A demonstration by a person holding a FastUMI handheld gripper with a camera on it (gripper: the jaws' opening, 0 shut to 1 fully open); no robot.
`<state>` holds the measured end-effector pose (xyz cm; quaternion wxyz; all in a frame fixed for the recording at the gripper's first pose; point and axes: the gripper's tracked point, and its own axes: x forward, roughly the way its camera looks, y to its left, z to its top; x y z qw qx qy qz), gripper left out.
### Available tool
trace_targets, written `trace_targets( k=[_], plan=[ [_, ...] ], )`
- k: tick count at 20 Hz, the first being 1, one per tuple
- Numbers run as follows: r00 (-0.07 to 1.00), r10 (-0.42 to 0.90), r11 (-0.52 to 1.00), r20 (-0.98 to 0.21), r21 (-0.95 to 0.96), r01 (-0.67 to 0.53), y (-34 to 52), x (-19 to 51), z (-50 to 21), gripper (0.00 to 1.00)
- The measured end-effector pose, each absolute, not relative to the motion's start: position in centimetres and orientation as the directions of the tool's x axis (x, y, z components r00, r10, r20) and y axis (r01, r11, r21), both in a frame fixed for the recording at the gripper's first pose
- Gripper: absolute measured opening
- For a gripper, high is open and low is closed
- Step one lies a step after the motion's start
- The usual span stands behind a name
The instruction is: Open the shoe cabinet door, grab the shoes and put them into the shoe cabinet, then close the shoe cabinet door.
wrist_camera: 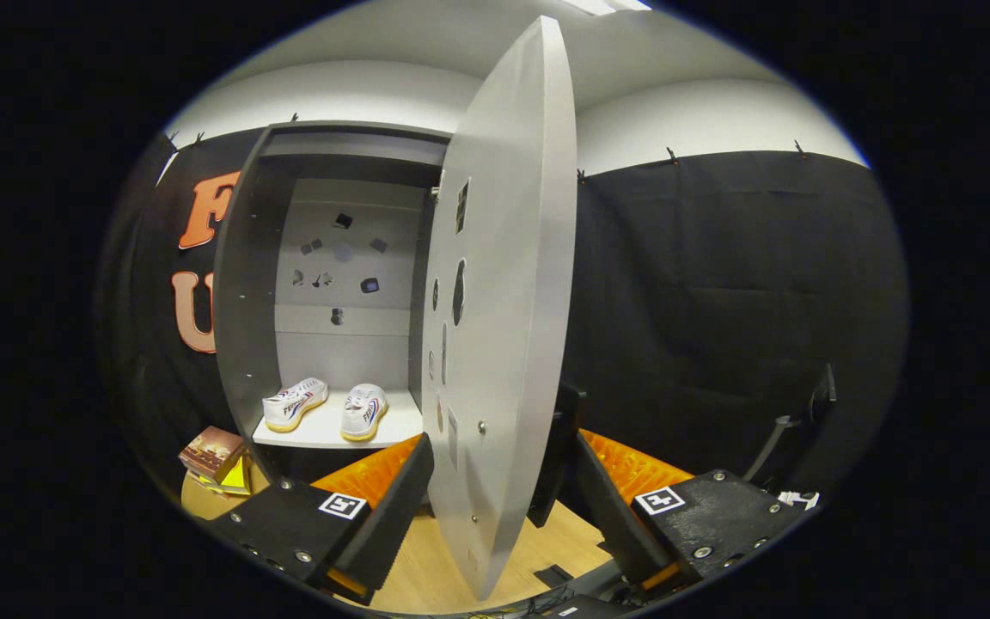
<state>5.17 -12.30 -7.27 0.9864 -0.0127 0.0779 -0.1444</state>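
Gripper view is showing the shoes (326, 408) sitting side by side on the cabinet shelf (323, 432), so only closing is left. The door (504, 284) is standing between the gripper (495, 533) fingers, seemingly spread and not pinching it.

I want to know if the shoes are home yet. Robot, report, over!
Gripper open, fingers straddling the door edge. Both shoes on the cabinet shelf. Door open, nothing blocking it.
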Motion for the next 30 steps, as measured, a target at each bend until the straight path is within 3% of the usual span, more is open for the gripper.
trace_targets(
  k=[10, 15, 25, 30],
  plan=[
    [0.964, -0.223, 0.975, -0.145, -0.018, 0.222, -7.5, 4.7, -6.6, 0.98],
    [0.981, -0.131, 0.991, -0.144, 0.018, 0.135, -3.3, 5.4, -6.5, 0.98],
    [0.978, 0.127, 0.988, -0.163, 0.105, -0.111, 10.6, 13.2, -6.8, 0.98],
    [0.980, 0.109, 0.994, -0.167, 0.046, -0.103, 14.2, 17.7, -6.9, 0.97]
  ],
)
